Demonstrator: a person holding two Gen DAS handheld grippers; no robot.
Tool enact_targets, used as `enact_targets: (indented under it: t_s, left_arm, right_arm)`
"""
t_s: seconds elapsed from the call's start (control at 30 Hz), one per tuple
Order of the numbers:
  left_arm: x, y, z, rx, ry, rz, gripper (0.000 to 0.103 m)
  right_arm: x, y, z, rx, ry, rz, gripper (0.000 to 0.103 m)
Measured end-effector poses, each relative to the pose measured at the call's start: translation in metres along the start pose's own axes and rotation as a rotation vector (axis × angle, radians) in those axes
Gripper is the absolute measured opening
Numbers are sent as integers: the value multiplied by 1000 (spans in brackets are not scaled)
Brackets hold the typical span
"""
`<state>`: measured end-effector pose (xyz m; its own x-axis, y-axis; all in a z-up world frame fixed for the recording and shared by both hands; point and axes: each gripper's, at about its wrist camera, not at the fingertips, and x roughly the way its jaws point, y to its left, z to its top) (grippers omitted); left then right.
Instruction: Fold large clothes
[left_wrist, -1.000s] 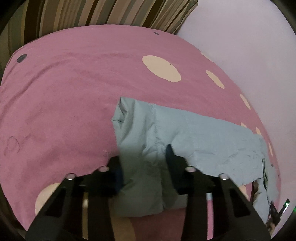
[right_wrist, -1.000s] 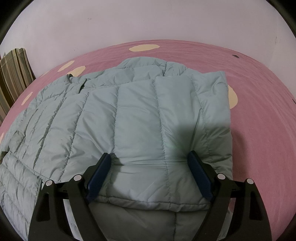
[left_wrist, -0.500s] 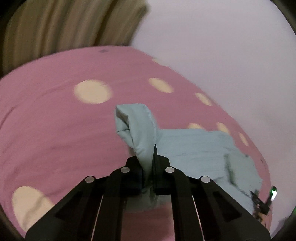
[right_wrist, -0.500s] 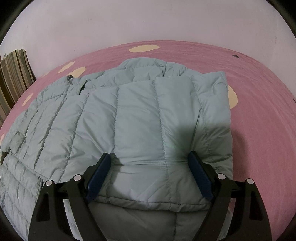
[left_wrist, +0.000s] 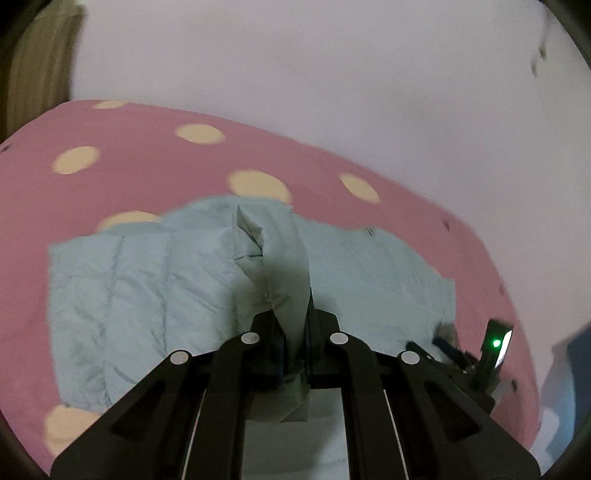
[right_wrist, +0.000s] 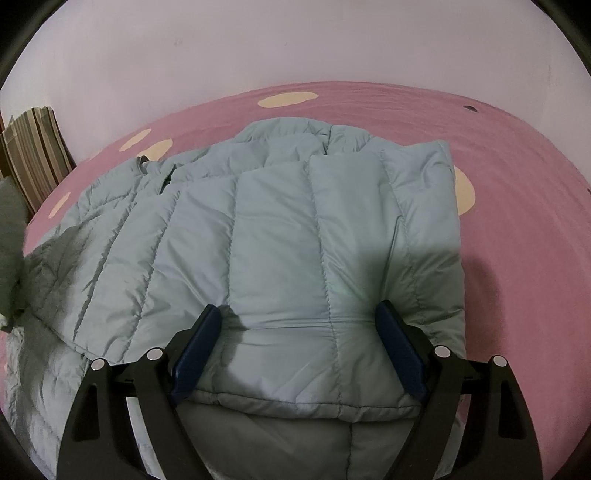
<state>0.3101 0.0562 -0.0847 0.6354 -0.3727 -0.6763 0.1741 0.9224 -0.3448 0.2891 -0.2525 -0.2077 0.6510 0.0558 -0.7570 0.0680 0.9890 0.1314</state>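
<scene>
Since a second ago the left gripper (left_wrist: 293, 334) has clenched on the puffer jacket's sleeve (left_wrist: 284, 266) and carried it over the jacket body (right_wrist: 280, 229), starting the fold, while the right gripper (right_wrist: 297, 328) rests released, straddling the folded panel.

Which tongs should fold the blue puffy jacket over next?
Left. The left tongs already pinch a flap of the jacket and can carry it across. The right tongs are open, resting on it.
</scene>
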Motion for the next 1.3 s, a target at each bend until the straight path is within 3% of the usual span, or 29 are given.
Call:
enact_targets:
  t_s: [0.2,0.33,0.4,0.47,0.57,0.67,0.8,0.93,1.03,1.13,1.17,1.23,1.3]
  left_arm:
    - [77,-45,-21,55,119,3,7]
    - [101,-66,-37,92,167,12,10]
    - [99,-77,-45,126,163,20,20]
    - [90,-87,-48,152,142,19,45]
    - [67,-91,-47,175,102,24,59]
    - [29,-74,-48,162,46,40,68]
    - [-15,-36,-55,144,-24,127,72]
    - [-45,11,-66,105,-62,242,73]
    - [-59,49,-75,26,-56,288,73]
    - [-66,76,-79,-40,-47,304,73]
    - [-69,81,-81,-51,-47,307,73]
    - [-73,90,-84,-63,-48,314,73]
    - [-74,95,-84,-63,-49,320,73]
  right_arm:
    - [0,1,-3,9,-4,4,84]
    - [0,2,-5,13,-6,5,84]
    - [-1,2,-5,14,-6,5,84]
    - [-1,2,-5,15,-8,6,84]
    - [-1,3,-5,20,-6,7,84]
    - [-6,6,-4,19,-4,4,84]
    - [-25,11,2,44,-20,2,84]
    - [-49,39,13,60,-54,116,84]
    - [-41,72,23,27,-15,188,84]
    - [-21,89,28,34,45,200,84]
    - [-10,95,28,47,82,214,81]
    - [5,105,26,58,142,238,40]
    - [8,114,26,36,153,262,22]
